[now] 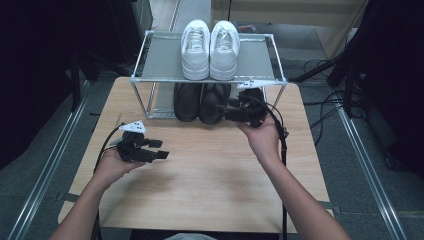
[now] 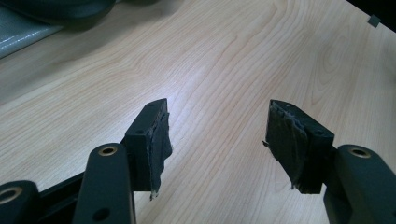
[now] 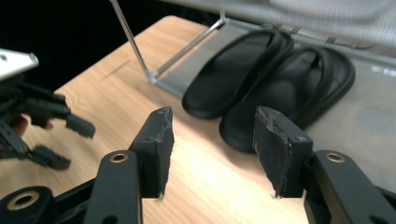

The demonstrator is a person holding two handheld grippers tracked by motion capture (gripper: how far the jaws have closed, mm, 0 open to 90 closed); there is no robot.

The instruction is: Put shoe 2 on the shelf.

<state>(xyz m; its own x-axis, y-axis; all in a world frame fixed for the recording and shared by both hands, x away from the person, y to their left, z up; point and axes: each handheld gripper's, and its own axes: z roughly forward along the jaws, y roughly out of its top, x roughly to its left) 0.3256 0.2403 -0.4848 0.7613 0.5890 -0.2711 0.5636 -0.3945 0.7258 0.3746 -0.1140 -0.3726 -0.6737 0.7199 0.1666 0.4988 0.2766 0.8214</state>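
Fingers (image 3: pixel 284 156) of right gripper (image 3: pixel 212 154) spread, rubber-padded, before matte black sandals (image 3: pixel 275 84), left gripper (image 2: pixel 217 144) released above woodgrain surface (image 2: pixel 224 56).

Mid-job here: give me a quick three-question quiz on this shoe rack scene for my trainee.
1. True or false: the white sneakers sit on the rack's top shelf.
2. Which gripper is nearest the black slippers? A) left gripper B) right gripper
3. Fill in: the left gripper hovers over bare ___, fingers apart.

Key: 1 true. 2 B; its fingers are open, nothing between them. 3 table.
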